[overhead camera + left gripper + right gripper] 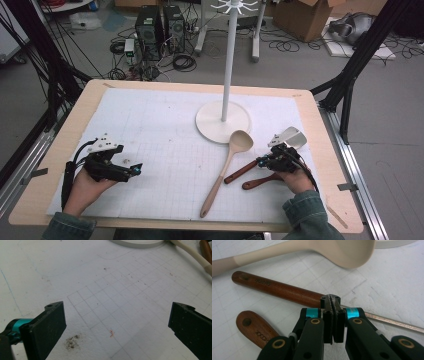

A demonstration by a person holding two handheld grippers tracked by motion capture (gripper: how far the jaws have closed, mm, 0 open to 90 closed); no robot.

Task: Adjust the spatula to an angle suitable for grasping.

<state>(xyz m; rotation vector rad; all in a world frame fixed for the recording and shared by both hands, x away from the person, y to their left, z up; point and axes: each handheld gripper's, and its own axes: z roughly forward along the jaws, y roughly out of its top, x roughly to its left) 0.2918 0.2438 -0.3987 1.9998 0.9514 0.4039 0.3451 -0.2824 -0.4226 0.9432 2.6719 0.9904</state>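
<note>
The round-handled wooden utensil [279,291] lies on the gridded white mat [165,150] at the table's right side, its smooth, dark reddish-brown handle running into a thin, ribbed metal shaft [392,321]. The right gripper [333,302] sits right over the spot where wood meets metal, its black jaws pressed together with nothing between them; whether they touch the utensil cannot be told. Just beside it lies a second, flat wooden handle [255,327] with a hanging hole and stamped lettering at its rounded end. Next to both rests a cream, matte spoon [227,162] with a smooth oval bowl and a tan handle end, its bowl near the round white base of a tall hook stand [223,121]. Well apart, the left gripper [117,320] rests low over bare mat, jaws wide apart.
</note>
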